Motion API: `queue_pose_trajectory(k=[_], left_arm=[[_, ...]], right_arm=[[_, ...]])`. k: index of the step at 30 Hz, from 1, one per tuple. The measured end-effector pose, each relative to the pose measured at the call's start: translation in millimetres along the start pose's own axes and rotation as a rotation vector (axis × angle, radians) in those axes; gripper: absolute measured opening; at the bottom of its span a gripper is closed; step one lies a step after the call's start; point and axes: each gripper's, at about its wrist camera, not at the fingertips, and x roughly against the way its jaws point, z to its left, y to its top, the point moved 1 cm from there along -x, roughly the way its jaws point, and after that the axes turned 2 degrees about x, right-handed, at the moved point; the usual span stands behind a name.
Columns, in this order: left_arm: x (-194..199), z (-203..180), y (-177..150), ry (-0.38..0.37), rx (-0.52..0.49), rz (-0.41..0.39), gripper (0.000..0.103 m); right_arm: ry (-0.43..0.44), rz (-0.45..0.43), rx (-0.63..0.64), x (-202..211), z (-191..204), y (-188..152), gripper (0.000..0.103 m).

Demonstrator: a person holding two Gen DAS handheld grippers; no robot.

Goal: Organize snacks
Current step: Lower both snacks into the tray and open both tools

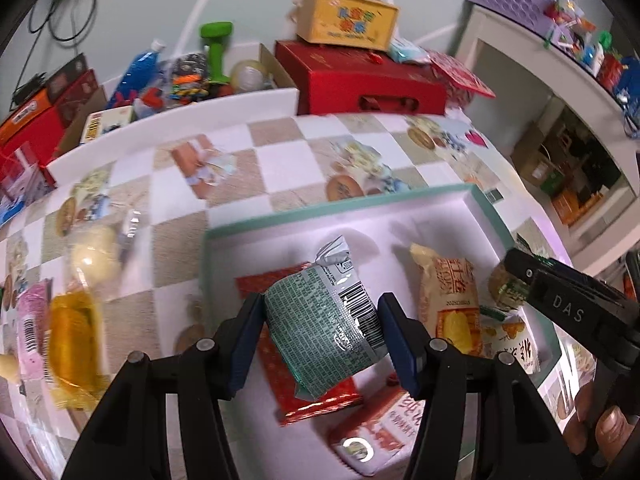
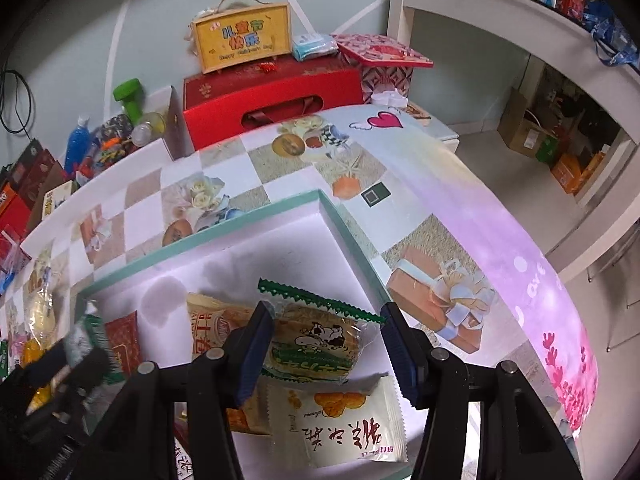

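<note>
A white box with a teal rim (image 1: 320, 210) lies on the checkered tablecloth. My left gripper (image 1: 322, 332) hangs over it, its blue pads pressed on a teal and silver snack packet (image 1: 320, 320). Under that packet lies a red packet (image 1: 316, 392), with a yellow packet (image 1: 448, 300) to its right. My right gripper (image 2: 326, 344) is shut on a clear, green-edged biscuit packet with a cow picture (image 2: 316, 340), over the box's right part (image 2: 240, 220). A white packet with orange fruit (image 2: 340, 428) lies below it. The right gripper (image 1: 516, 276) also shows in the left wrist view.
Loose snacks lie on the table left of the box: an orange-yellow packet (image 1: 74, 344), a pink one (image 1: 32, 320), a pale round one (image 1: 96, 256). A red gift box (image 1: 360, 80) with a yellow case (image 1: 348, 20) on top stands at the back. The table's right edge (image 2: 540, 260) drops to the floor.
</note>
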Motion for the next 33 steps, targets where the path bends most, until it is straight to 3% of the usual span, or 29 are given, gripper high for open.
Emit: queue_pose_trajectory(k=[6,15,17,19,21,26,30,33], left_arm=[[-1,-12,-2,-0.008,-0.03,0.013,0.062],[12,0,4,-0.001,0.006,-0.003,0.08],[12,4,5,0.015,0.014,-0.007,0.085],[11,9,5,0.036,0.03,-0.008,0.088],[10,17,5,0.057,0.061,-0.01,0.093],[8,33,4,0.101,0.12,-0.019,0.094],[9,41,4,0.134,0.136,-0.044,0.094],[9,45,4,0.144,0.152,-0.055,0.095]], right_arm=[[-0.003,0.007,0.022,-1,6,-1,0.06],[0.001,0.013,0.029,1,11,0,0.062],[0.002,0.014,0.03,1,12,0,0.07],[0.002,0.017,0.027,1,13,0,0.088],[0.002,0.02,0.029,0,14,0,0.089],[0.001,0.039,0.019,-3,13,-2,0.091],[0.003,0.047,0.011,-5,13,-2,0.103],[0.007,0.04,0.003,-4,13,-3,0.103]])
